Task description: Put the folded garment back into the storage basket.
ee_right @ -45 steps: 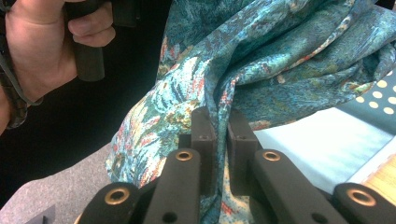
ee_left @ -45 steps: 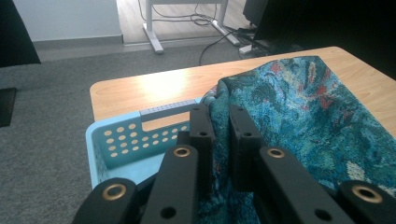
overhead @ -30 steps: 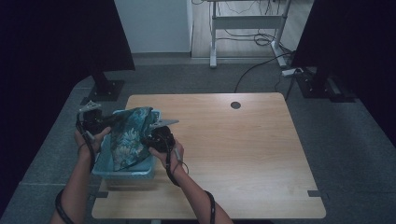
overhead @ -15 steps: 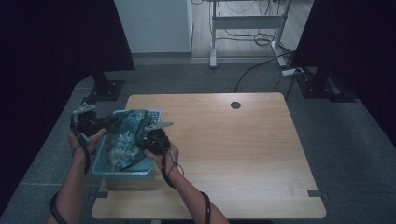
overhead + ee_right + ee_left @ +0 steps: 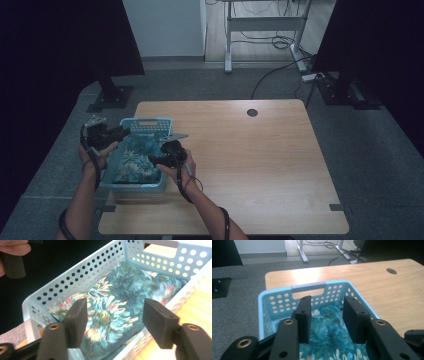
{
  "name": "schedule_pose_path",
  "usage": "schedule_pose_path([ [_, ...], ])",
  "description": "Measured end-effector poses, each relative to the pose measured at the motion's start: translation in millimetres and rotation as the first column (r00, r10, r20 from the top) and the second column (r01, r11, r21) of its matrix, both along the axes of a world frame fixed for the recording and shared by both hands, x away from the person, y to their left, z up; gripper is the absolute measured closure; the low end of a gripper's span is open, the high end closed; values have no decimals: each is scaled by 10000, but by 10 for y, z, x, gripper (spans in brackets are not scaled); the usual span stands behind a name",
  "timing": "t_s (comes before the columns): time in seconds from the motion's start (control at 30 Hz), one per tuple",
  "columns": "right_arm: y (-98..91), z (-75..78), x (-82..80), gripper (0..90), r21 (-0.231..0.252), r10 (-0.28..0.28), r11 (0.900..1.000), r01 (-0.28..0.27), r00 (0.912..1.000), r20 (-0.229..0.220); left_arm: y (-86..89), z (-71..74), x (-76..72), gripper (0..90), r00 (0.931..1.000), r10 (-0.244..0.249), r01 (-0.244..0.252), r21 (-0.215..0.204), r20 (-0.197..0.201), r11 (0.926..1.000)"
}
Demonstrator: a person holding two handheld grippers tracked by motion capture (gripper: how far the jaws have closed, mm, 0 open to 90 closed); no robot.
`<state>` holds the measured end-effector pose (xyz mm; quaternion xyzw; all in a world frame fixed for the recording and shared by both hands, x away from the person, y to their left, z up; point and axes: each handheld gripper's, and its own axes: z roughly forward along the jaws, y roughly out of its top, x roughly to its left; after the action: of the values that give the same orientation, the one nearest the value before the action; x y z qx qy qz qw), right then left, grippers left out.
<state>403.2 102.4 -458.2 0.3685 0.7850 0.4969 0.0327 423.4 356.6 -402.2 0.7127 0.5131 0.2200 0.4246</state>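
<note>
A folded floral cloth [image 5: 134,161] lies inside the blue basket [image 5: 147,123] at the table's [image 5: 260,165] left edge; left gripper [image 5: 122,132] and right gripper [image 5: 156,160], jaws just opened and empty, flank it.

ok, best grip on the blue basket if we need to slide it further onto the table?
Probably the far end wall of the blue basket, at its grey-topped handle slot. Come from above, one pad through the slot, one outside. The side walls are thin and perforated, and the folded floral cloth crowds the inside.

Cloth [image 5: 134,161] dropped into basket [image 5: 148,123], both jaws opened
</note>
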Motion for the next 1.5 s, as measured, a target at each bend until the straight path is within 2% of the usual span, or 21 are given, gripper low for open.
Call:
schedule_pose_path([
  [0.13, -64, 28, -71, 296, -68, 284, 9996, -284, 9996, 21, -118, -2, -63, 546, 9997, -220, 220, 5, -116, 9998],
  [0.27, -162, 82, -147, 284, -138, 781, 9969, -779, 9968, 160, -241, 4, -131, 498, 9991, -401, 401, 17, -143, 9992],
  [0.4, -292, 123, -229, 276, -180, 1117, 9937, -1110, 9928, 431, -348, 0, -236, 459, 9972, -671, 672, 13, -335, 9977],
  [0.53, -421, 143, -311, 272, -358, 1381, 9901, -1360, 9882, 667, -419, -4, -337, 445, 9972, -681, 684, 93, -304, 9976],
  [0.83, -778, 141, -422, 270, -546, 1436, 9888, -1390, 9855, 903, -651, -2, -473, 433, 9961, -870, 873, 199, -116, 9960],
  [1.1, -1073, 117, -452, 266, -440, 1316, 9908, -1280, 9871, 916, -863, -26, -561, 426, 9935, -1135, 1135, 268, -10, 9932],
  [1.23, -1197, 97, -476, 266, -472, 1303, 9909, -1263, 9870, 943, -977, -37, -603, 420, 9909, -1345, 1344, 237, 62, 9906],
  [1.5, -1487, 86, -543, 266, -469, 1115, 9931, -1071, 9883, 1039, -1210, -72, -675, 418, 9848, -1732, 1724, 464, 140, 9839],
])
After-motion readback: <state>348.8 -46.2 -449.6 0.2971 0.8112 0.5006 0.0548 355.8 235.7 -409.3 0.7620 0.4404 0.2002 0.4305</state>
